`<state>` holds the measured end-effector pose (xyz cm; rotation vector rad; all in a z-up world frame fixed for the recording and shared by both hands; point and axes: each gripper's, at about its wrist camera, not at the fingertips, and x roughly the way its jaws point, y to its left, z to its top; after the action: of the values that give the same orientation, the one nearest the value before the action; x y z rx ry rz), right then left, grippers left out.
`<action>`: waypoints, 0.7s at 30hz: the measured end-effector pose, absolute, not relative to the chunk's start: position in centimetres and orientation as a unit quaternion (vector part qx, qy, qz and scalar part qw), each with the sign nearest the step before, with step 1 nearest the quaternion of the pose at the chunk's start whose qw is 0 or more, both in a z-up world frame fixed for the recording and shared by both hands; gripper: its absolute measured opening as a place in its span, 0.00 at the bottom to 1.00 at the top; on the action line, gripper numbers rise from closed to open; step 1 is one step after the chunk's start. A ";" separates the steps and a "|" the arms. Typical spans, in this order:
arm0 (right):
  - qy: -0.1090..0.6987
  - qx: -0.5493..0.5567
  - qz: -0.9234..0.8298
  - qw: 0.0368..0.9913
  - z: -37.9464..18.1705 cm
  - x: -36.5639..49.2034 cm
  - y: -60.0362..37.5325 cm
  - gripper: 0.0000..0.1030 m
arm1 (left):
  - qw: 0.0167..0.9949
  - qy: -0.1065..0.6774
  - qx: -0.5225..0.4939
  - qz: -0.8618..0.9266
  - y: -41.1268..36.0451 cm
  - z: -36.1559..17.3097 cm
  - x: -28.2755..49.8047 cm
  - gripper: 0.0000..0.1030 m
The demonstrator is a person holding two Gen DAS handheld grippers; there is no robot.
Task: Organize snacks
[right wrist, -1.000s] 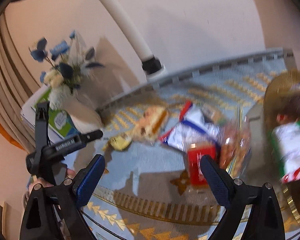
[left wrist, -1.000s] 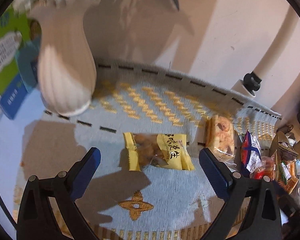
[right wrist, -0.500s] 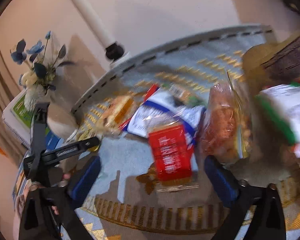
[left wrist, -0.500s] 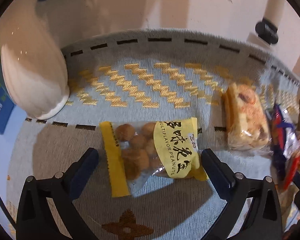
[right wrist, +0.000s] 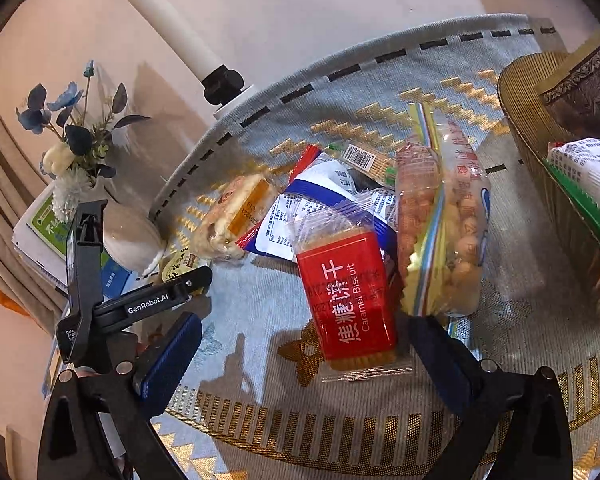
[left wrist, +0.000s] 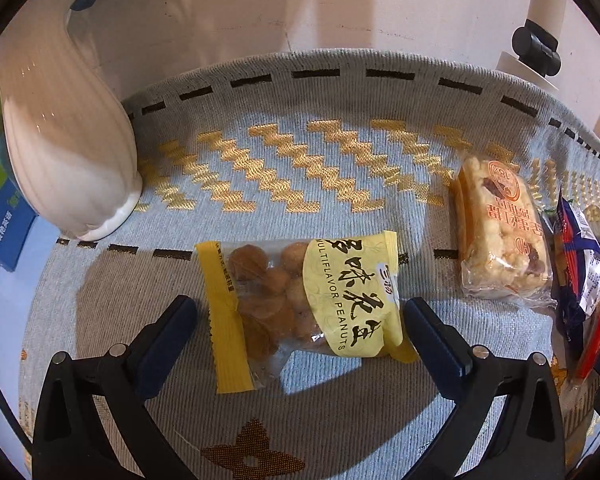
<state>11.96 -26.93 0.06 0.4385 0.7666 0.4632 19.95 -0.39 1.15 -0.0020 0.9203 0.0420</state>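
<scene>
One yellow-and-clear peanut packet (left wrist: 304, 304), flat on woven cloth (left wrist: 340, 168).

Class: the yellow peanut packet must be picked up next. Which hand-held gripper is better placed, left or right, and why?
Left. The left hand-held gripper stands open with the peanut packet between its fingers. The right hand-held gripper is open around the red caramel biscuit pack.

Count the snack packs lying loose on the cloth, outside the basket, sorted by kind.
Peanut packs: 2 (yellow packet, clear zip bag)
Red biscuit pack: 1
Puffed rice bar: 1
Blue-and-white packet: 1
Half-hidden barcode packet: 1
Total: 6
</scene>
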 end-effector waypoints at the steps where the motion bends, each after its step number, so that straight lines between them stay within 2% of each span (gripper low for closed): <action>1: 0.368 0.210 0.222 0.878 0.1 12.0 -26.9 1.00 | 0.896 0.444 -0.001 0.020 -0.3 1.2 19.9 1.00; 21: 0.373 0.193 0.213 0.882 0.3 12.4 -25.8 1.00 | 0.896 0.444 0.000 0.019 -0.5 1.2 20.0 1.00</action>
<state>12.35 -25.77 0.33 0.4011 0.7767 0.4442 19.96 -0.49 1.16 -0.0005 0.9211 0.0393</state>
